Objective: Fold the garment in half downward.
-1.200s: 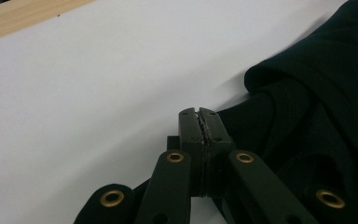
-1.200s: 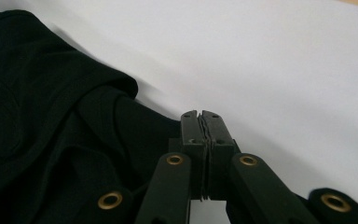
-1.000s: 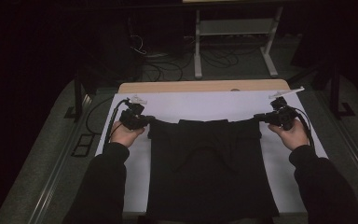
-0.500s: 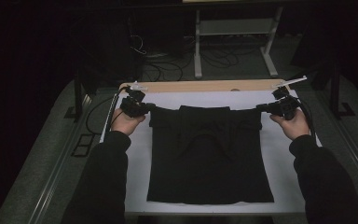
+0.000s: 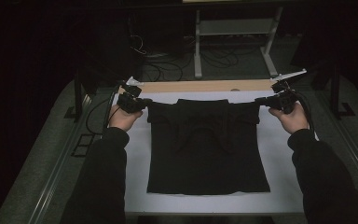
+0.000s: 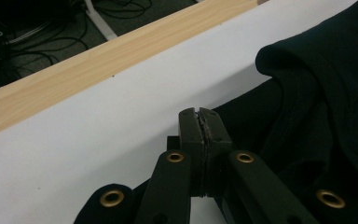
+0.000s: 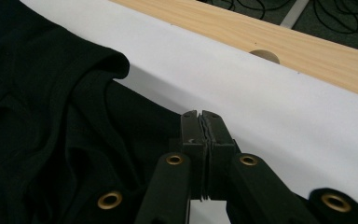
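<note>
- The left gripper [image 5: 142, 102] is clamped on the left far corner of a black shirt [image 5: 208, 144]; its tips point inward toward the garment's middle, and the person's left hand [image 5: 121, 117] holds it from just behind.
- In the left gripper view, the two black jaws of the left gripper [image 6: 200, 125] are pressed together, with a thin edge of dark cloth pinched in the seam between them. The black shirt [image 6: 317, 88] spreads to the right of the tips, a rolled fold of it lying just ahead and to the right.
- The right gripper [image 5: 263, 100] is likewise closed on the shirt's right far corner, tips facing the left gripper across the garment; the right hand [image 5: 290, 117] grips it from behind.
- In the right gripper view, the right gripper [image 7: 201, 126] has its jaws shut tight on the cloth edge. The black shirt [image 7: 42, 121] lies to the left of the tips.
- Between the two grippers the shirt's far edge runs taut and nearly straight, and the body of the garment lies on the white sheet [image 5: 284, 182] toward the person.
- Beyond both sets of tips, the white sheet [image 6: 98, 135] gives way to a wooden strip [image 5: 205, 86] along the table's far side.
</note>
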Available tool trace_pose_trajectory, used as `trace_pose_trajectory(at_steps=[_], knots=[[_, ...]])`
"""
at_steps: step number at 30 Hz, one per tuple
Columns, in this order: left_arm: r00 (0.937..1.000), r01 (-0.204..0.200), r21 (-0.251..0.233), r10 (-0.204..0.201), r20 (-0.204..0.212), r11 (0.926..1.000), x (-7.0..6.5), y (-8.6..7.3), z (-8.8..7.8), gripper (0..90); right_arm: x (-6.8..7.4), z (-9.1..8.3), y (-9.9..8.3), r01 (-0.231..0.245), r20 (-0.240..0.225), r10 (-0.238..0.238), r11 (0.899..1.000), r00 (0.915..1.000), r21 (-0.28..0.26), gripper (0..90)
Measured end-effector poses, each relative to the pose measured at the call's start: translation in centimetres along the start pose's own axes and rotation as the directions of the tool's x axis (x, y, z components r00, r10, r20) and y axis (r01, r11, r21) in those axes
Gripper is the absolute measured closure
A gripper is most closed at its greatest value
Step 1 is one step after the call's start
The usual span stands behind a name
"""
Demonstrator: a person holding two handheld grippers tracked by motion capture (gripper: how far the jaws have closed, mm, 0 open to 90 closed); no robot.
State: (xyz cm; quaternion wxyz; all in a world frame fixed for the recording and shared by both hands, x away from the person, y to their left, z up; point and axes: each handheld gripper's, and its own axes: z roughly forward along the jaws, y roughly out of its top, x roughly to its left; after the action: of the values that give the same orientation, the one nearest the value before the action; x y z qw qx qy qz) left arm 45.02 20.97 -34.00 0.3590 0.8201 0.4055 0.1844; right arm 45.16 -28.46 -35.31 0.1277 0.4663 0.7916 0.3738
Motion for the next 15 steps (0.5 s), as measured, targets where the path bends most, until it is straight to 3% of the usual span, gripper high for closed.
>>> trace_pose_trajectory(at_steps=[12, 15], knots=[[0.9998, 0.018, -0.029, -0.018, 0.001, 0.9994, 0.3, 0.2, 1.2, 88.3, -0.5, 0.5, 0.0, -0.012, 0.022, 0.012, 1.000, 0.9997, 0.000, 87.3], [0.9998, 0.017, -0.017, -0.017, -0.004, 0.9997, 0.4, 0.1, 1.6, 88.3, -0.6, 0.7, 0.0, -0.017, 0.025, 0.017, 1.000, 0.9996, 0.006, 87.3]])
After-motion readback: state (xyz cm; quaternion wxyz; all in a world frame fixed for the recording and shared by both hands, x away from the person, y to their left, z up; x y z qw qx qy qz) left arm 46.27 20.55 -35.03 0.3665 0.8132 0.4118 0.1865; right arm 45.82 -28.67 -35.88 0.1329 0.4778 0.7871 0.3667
